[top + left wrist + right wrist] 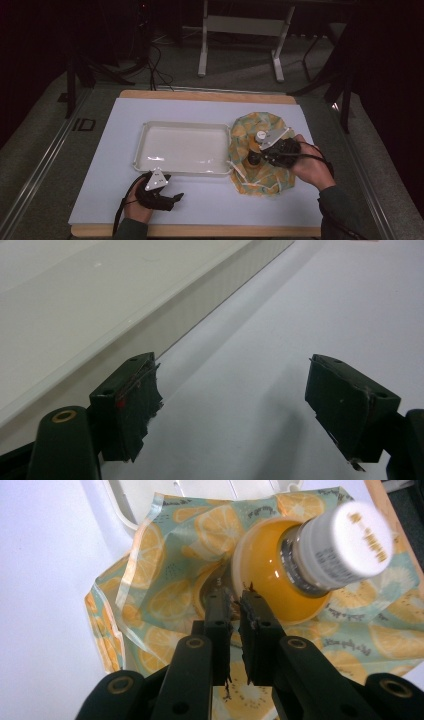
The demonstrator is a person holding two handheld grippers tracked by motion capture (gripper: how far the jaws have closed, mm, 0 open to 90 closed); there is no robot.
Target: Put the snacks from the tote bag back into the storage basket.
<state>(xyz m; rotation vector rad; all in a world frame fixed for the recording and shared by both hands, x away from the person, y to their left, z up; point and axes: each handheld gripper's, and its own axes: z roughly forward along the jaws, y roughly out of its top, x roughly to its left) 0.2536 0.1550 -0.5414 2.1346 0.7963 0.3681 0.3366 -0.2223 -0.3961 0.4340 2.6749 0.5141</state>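
Bottle (305, 555) stands on the cloth (165, 595); right gripper (235, 605) angles down beside it, jaws narrow, gripping nothing. Left gripper (170, 199) rests low by the tray (145, 132), jaws wide.

table (210, 231) | white mat (200, 200) | on mat: tray (142, 145), lemon-print cloth (270, 182)

Both grippers are black, the left gripper (176, 198) and the right gripper (256, 155) each topped by a grey three-cornered plate and trailing a black cable; brass-ringed screw holes dot the arms, frayed tape wraps the pads (137, 405), and dark sleeves cover the forearms
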